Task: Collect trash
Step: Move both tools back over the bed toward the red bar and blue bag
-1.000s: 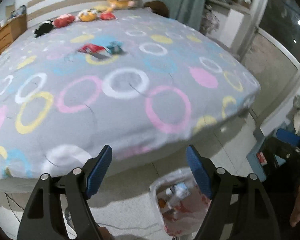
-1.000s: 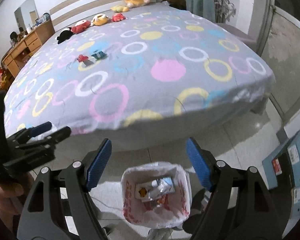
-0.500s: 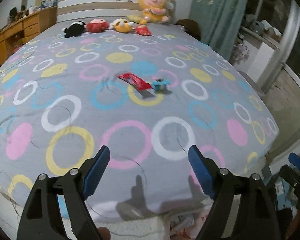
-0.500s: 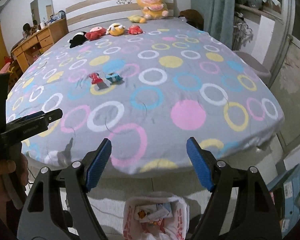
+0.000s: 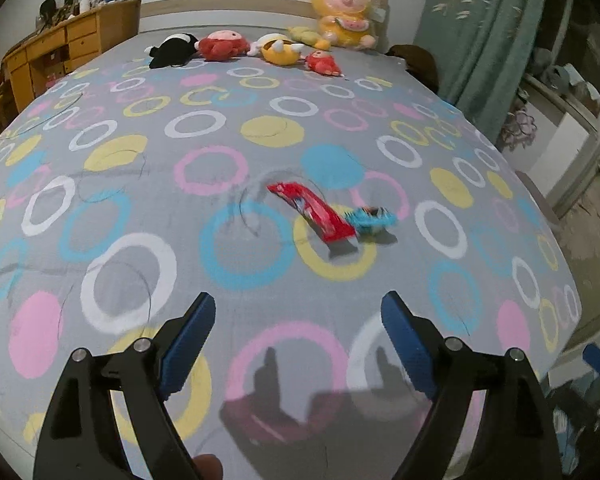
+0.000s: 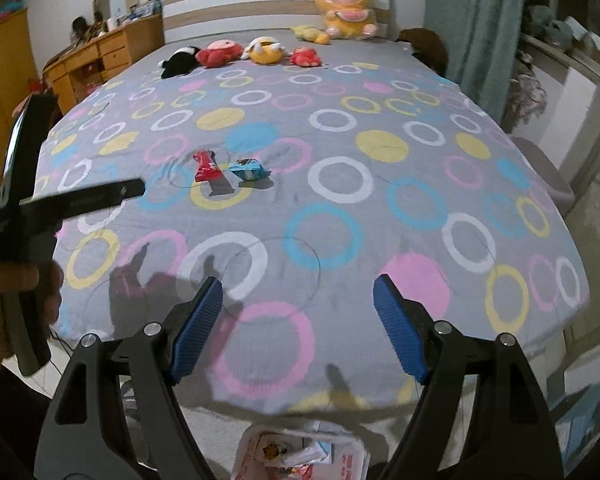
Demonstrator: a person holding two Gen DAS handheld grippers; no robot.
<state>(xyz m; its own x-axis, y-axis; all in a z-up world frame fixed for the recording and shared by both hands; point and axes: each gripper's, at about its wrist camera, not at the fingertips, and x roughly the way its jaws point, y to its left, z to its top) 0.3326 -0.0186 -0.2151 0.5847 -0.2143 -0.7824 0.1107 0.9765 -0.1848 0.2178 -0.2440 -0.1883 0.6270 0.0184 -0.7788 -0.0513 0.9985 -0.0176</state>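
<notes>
Left wrist view shows the red wrapper (image 5: pixel 312 210) lying flat on the bed cover (image 5: pixel 228 160), near the middle of the bed, with the blue wrapper (image 5: pixel 372 220) touching or just beside its near end; which of the two cannot be told through the blur. Both pieces lie well ahead of the left gripper (image 5: pixel 298 342), whose jaws have just been opening and stand wide apart with nothing between them. The right gripper (image 6: pixel 298 326) is likewise spread wide and empty, over the near edge of the bed. The lined trash bin (image 6: pixel 300 456) stands on the floor below that edge and already holds several wrappers.

Probable faults from this position:

- Both wrappers are thin and flat. Jaws that descend too steeply are likely to pinch the cover together with the wrapper.
- The two pieces lie close together. A closure aimed at one may push the other aside or catch only its corner, so it drops on the way to the bin.
- Both grippers face the same pair. Simultaneous approach risks collision between them.
- The plush toys (image 5: pixel 260 46) at the headboard are not trash and lie well apart from the wrappers.
</notes>
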